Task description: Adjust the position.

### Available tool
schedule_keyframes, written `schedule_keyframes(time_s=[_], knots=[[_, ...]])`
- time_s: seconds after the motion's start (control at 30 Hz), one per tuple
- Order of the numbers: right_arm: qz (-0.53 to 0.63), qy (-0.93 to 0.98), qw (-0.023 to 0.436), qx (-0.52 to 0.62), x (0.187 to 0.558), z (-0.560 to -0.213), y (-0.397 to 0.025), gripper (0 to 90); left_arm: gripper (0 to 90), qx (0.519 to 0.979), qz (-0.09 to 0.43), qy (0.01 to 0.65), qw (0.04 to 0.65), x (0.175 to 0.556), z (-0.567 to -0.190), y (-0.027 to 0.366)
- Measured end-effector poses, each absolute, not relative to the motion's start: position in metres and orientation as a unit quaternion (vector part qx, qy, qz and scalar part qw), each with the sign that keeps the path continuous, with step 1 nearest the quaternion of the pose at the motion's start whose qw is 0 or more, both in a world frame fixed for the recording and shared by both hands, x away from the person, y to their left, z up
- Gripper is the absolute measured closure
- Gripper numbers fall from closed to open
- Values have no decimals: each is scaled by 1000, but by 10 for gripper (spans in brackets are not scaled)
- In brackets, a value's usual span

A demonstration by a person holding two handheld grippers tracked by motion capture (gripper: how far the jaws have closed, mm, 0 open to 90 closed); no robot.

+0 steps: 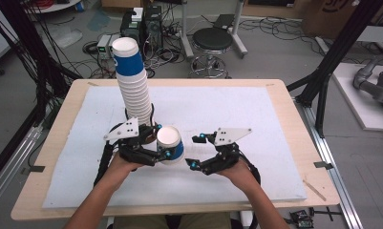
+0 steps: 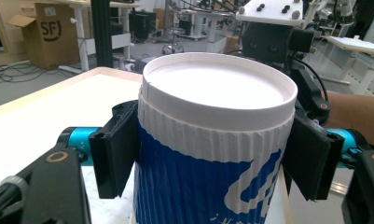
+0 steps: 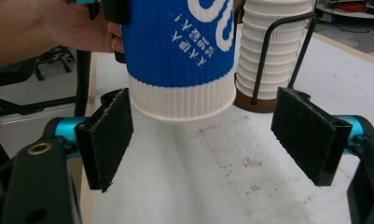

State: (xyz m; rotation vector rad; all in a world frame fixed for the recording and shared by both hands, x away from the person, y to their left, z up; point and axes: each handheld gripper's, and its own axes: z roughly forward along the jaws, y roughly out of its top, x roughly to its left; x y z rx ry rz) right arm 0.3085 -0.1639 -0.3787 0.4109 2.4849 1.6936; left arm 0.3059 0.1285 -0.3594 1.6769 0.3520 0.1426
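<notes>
Over on the left, the tall stack of white ribbed paper cups with a blue-banded one on top (image 1: 132, 81) stands upside down in its black wire holder (image 3: 287, 56), and that tower is our landmark. Just in front of it and a touch to its right, the left gripper (image 1: 155, 151) has its black jaws clamped on either side of a single blue-and-white corrugated paper cup (image 1: 170, 144), held upside down and lifted clear of the white foam mat (image 1: 256, 114); the right gripper view shows daylight under the cup's rim. The squeeze sits on the ribbed wall, so the sensible thing, I'd judge, is a light, steady pressure (thin paper dents easily) and keeping the cup level while the other tool comes in. The left forearm (image 1: 101, 195) rises from the near edge, angled toward the stack, hand wrapped low around the gripper's body, grey plate on top. Moving right of the stack: the right gripper (image 1: 195, 151) faces the cup, jaws spread wide and empty, one pad (image 3: 105, 135) lying just below the cup's rim. For a clean handover I'd want those pads lifted onto the white band before closing. The right hand (image 1: 237, 174) sits low, wrist turned inward toward the cup.
</notes>
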Motion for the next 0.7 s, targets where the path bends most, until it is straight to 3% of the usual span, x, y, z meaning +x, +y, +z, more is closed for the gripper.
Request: schedule_keyframes(time_s=[0.7], knots=[[572, 811, 24, 121, 313, -384, -147, 196, 269, 735, 50, 142, 661, 306, -361, 116]])
